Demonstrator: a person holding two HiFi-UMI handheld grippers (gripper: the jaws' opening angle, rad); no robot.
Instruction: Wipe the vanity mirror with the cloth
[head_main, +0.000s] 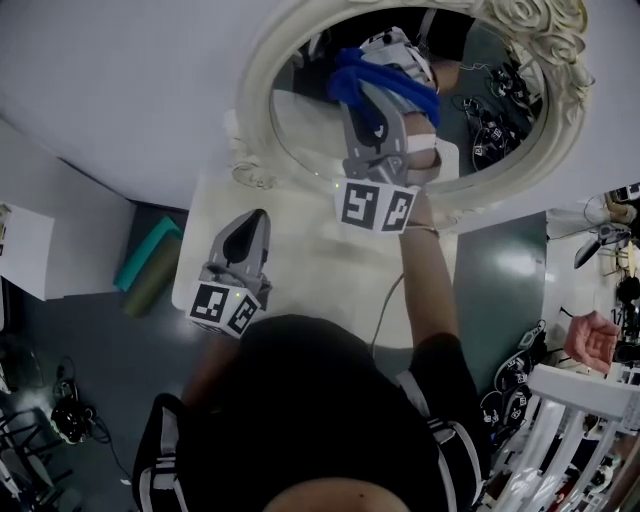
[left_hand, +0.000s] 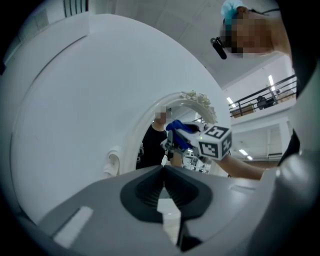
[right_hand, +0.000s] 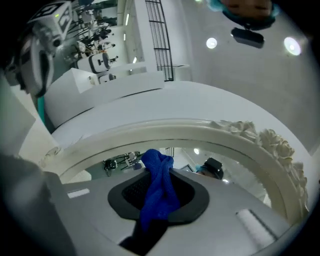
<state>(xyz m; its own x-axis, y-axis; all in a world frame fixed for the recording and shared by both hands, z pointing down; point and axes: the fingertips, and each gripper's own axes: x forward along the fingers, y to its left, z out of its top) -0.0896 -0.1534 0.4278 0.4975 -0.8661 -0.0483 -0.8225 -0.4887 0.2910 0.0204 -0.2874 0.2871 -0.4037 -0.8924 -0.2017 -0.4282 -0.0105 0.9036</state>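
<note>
Upper centre of the head view: the right tool (head_main: 378, 100), jaws clamped on the bunched blue cloth (head_main: 350, 78), holds it at the glass of the oval cream-framed vanity mirror (head_main: 258, 85) for wiping, while the left tool (head_main: 252, 228) idles lower left, closed and empty.

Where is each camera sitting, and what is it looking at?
Head view: on the person's head, looking down at the mirror; shows the left gripper, right gripper and torso.
Left gripper view: on the left gripper, looking along its shut, empty jaws toward the mirror; shows the right forearm.
Right gripper view: on the right gripper, looking at the mirror past jaws shut on the cloth.
Shared: head and left gripper views both show the right gripper with cloth.
</note>
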